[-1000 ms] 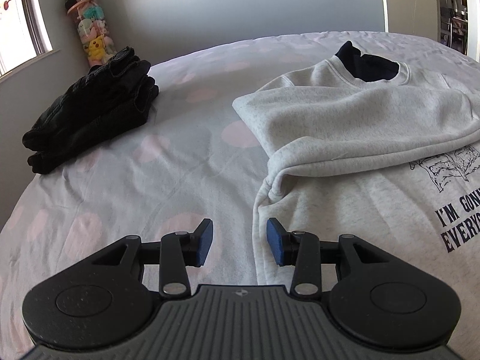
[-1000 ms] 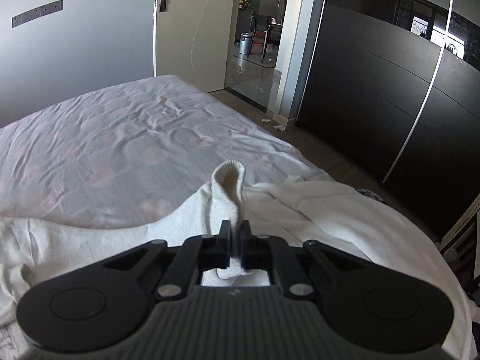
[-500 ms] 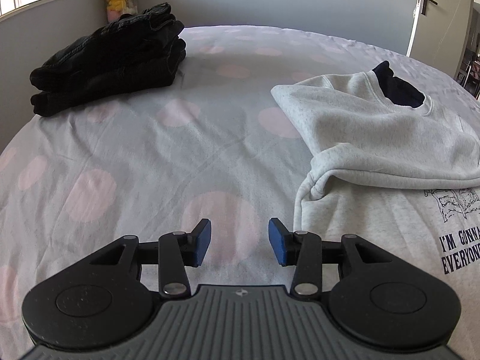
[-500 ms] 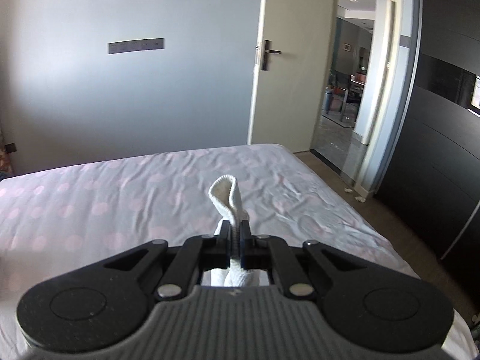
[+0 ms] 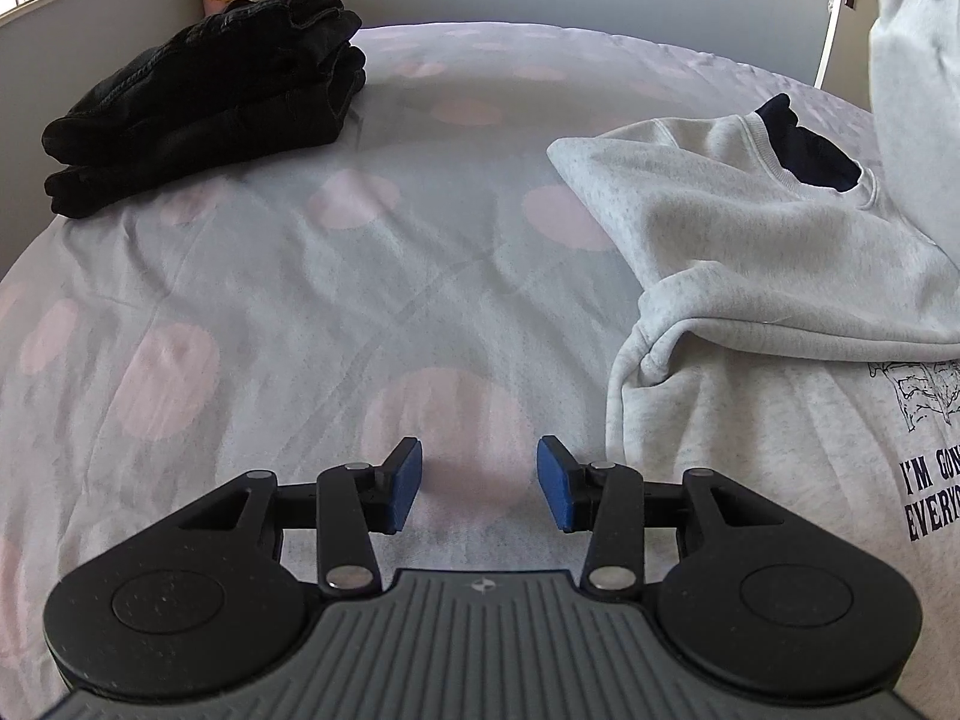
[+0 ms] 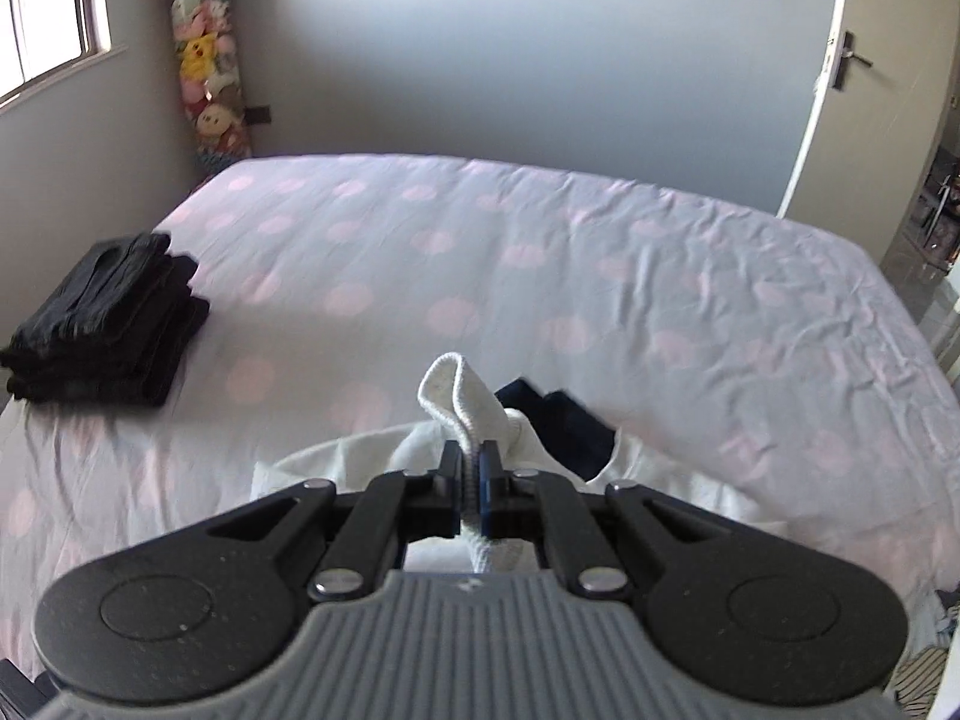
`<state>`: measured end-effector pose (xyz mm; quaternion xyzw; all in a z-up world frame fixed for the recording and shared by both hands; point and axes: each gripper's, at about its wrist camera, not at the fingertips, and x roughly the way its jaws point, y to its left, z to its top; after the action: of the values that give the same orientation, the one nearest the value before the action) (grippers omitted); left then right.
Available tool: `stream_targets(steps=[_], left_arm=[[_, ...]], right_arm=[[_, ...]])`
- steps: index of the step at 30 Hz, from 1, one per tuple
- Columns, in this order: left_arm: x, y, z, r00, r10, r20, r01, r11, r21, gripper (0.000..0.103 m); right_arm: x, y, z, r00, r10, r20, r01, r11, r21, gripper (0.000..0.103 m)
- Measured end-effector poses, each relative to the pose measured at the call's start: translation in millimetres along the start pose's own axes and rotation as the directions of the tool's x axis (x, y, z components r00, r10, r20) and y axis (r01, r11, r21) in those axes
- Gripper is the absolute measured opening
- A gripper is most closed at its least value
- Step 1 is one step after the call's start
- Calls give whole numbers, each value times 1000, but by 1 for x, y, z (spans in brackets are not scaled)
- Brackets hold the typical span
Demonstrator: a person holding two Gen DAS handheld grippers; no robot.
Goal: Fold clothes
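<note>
A light grey sweatshirt (image 5: 738, 240) with black print lies on the bed at the right of the left wrist view, one sleeve folded across its chest. My left gripper (image 5: 478, 480) hovers open over the bare sheet just left of the sweatshirt's side edge, nothing between its blue pads. My right gripper (image 6: 472, 477) is shut on the ribbed cuff (image 6: 447, 387) of the sweatshirt's other sleeve and holds it up above the body. That raised sleeve (image 5: 912, 78) hangs at the top right of the left wrist view. The dark collar lining (image 6: 564, 426) shows just past the cuff.
A stack of folded black clothes (image 5: 204, 102) lies at the far left of the bed. The bed sheet (image 6: 540, 276) is pale with pink dots. Plush toys (image 6: 207, 66) hang in the corner by the window. A door (image 6: 858, 90) stands at the right.
My right gripper has swung left across the bed with the cuff still clamped, bringing the sleeve over the sweatshirt. My left gripper has drifted left, off the sweatshirt's edge onto bare sheet.
</note>
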<state>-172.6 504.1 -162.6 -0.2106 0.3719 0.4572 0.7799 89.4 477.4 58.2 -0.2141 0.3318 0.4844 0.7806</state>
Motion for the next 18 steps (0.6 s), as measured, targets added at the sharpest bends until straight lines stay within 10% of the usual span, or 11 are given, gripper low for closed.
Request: stream_targets(steps=[18], left_arm=[[12,12,5,1000,-26,12,27,998,-55,51]], right_arm=[[163,84,-103,961,166,-220,-170,985,0,18]])
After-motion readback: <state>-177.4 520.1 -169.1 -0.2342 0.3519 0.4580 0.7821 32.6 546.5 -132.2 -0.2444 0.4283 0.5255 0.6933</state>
